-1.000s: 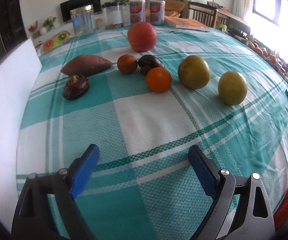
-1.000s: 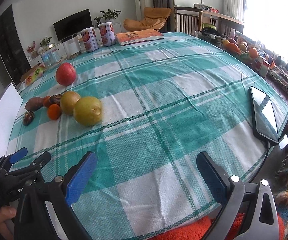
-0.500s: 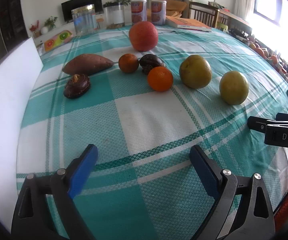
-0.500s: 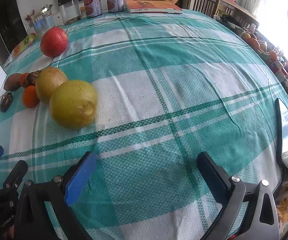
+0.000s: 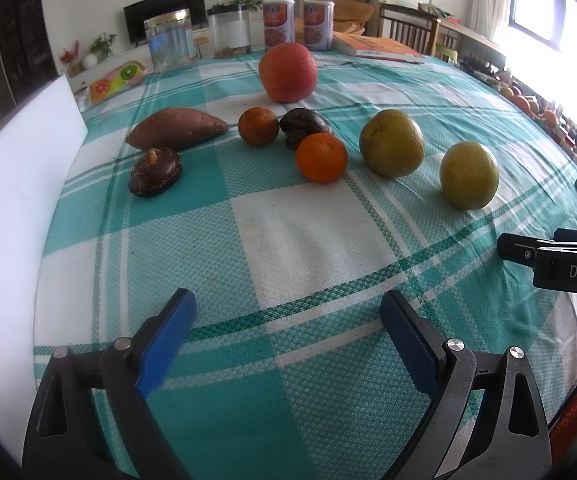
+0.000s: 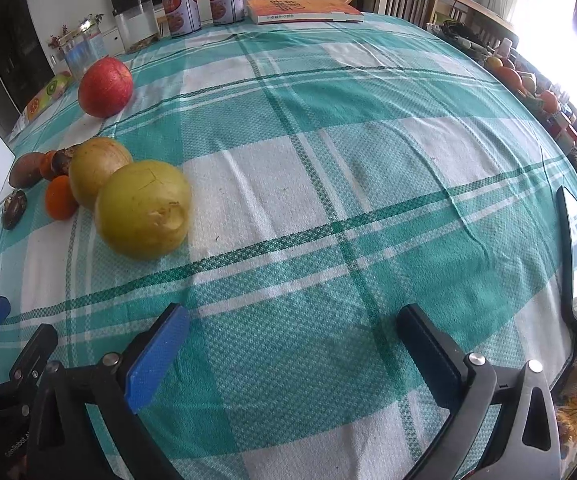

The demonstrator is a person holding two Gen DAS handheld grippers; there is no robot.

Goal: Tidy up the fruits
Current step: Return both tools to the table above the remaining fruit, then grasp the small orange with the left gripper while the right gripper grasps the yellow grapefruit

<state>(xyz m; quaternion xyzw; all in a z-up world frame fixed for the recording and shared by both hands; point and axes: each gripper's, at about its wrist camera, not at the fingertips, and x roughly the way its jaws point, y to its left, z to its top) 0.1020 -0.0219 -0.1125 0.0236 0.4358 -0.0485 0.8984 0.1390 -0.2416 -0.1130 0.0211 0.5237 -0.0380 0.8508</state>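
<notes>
On the desk point(image 5: 308, 240), loose fruit sits in a rough row: red apple point(image 5: 287, 72), two small oranges, two yellow-green pears. Nearest the right tool point(image 6: 292, 344) is the scuffed pear point(image 6: 143, 209). It looks firm, fairly heavy and smooth-skinned, so grip across its widest middle. Left tool point(image 5: 288, 328) and right tool both gape wide, holding nothing.

Bright daylight, window point(image 5: 544, 12) glare right, fisheye-warped edges.
</notes>
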